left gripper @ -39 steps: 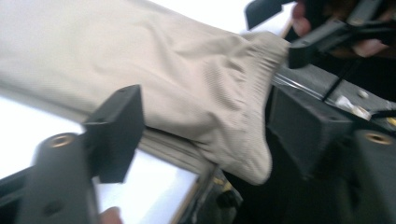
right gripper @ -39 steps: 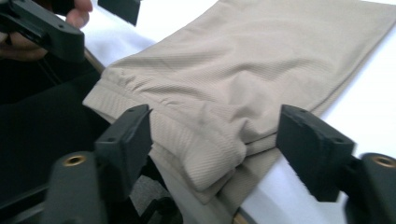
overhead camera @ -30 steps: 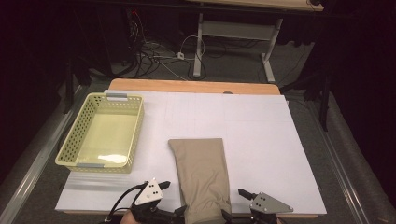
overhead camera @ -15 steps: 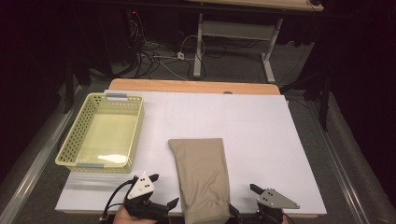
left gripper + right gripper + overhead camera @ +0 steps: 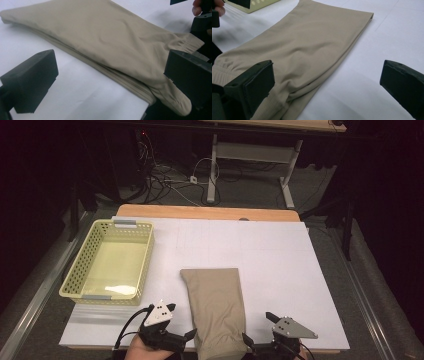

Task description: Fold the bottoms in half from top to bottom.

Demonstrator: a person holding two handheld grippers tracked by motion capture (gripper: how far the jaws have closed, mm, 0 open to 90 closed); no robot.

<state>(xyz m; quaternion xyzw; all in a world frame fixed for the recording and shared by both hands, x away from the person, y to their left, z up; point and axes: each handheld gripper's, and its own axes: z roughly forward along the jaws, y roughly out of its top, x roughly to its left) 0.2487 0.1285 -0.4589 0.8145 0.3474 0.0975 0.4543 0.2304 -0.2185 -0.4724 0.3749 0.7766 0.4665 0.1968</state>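
Cloth, folded and tan, lies flat on the white worktop; left claw and right claw flank its near end, both spread wide apart, gripping nothing.

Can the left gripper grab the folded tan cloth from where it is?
Probably yes. The left gripper is open right beside the tan cloth, at its near edge, and nothing lies between them on the white table.

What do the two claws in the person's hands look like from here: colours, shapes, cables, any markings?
Both are black. The left claw carries a light three-cornered plate with small dark dots on top and trails a black cable that loops over the table's near edge. The right claw has a grey three-cornered plate, also dotted. In the gripper views each one's jaws are blocky, matt black, with flat faces. No sleeves are visible.
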